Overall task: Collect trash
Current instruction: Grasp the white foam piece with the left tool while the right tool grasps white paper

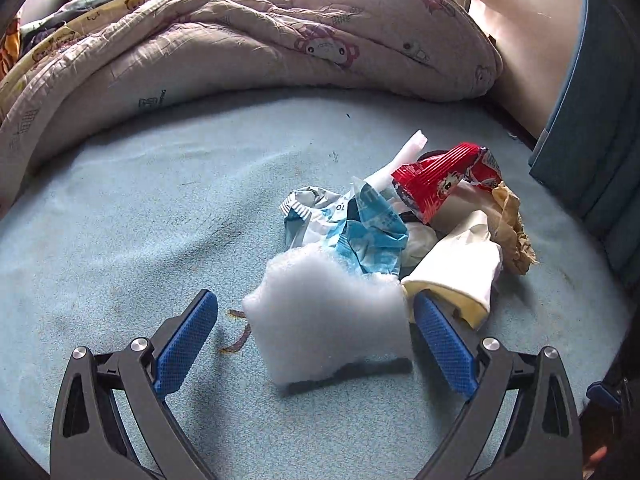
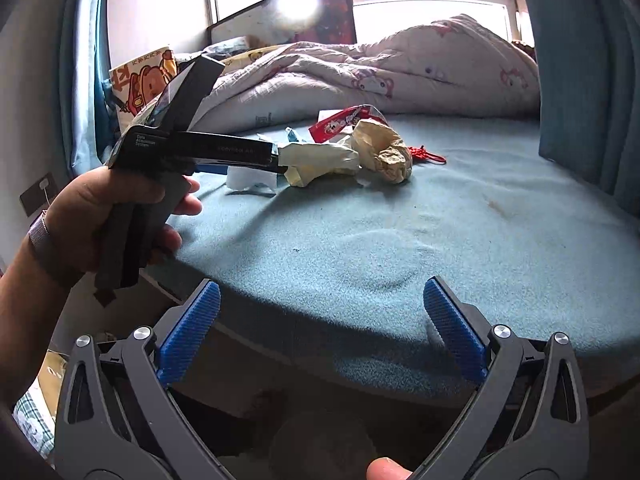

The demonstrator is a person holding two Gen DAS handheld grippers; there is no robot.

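The white stuffing wad [image 1: 326, 316] is the landmark. To its left stands the left pad [image 1: 186, 344] of the left gripper [image 1: 316, 312], clear of the wad with blue bed sheet [image 1: 120, 220] showing in the gap. The wad lies between the spread jaws, nothing clamped, its right edge just beside or touching the right pad [image 1: 444, 344]; I cannot tell which. It sits off-centre toward that side, so closing looks likely to push it leftward before it is pinched. Beyond and right of the wad lies the rest of the trash: a blue-and-white wrapper [image 1: 360, 232], a cream glove [image 1: 460, 276], a red snack wrapper [image 1: 440, 184] and crumpled brown paper [image 1: 512, 232].

The right gripper [image 2: 320, 308] hangs well back from the wad, over the bed's near edge, jaws apart and empty. The left is plainly the nearer one for this pick.
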